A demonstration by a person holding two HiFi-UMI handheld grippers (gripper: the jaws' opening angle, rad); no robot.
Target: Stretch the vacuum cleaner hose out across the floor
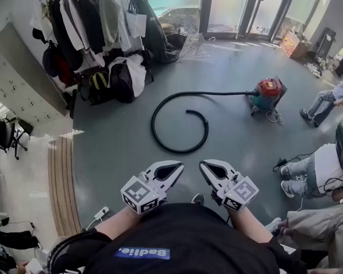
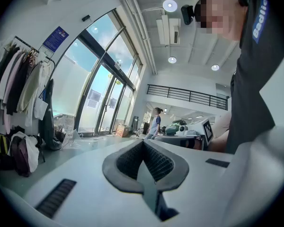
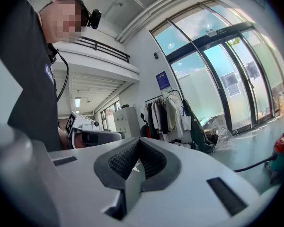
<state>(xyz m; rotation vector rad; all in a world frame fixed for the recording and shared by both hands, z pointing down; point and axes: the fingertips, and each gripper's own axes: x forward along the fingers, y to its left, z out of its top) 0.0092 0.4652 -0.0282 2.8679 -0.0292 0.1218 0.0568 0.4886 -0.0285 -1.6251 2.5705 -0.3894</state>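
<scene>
The person is holding both grippers close in front of the chest, bare forearms reaching out from a black shirt, the tools pointing level and forward with their tips angling slightly towards each other. The left gripper (image 1: 170, 170) is clenched on nothing: in the left gripper view (image 2: 144, 167) its dark ribbed pads are pressing together. The right gripper (image 1: 212, 170) is clamped empty as well, its textured pads meeting in the right gripper view (image 3: 136, 167). Both tools are showing smooth white shells with grey rubbery lining, and each is carrying a cube with square markers near the wrist.

The vacuum cleaner hose (image 1: 152, 121) is lying on the smooth grey floor (image 1: 114, 153) well ahead of the grippers. It is a black tube, probably corrugated, though the head view is too small to confirm that. It is curling into one open loop with a hooked free end inside, then running straight to the red and teal vacuum cleaner (image 1: 267, 93).
</scene>
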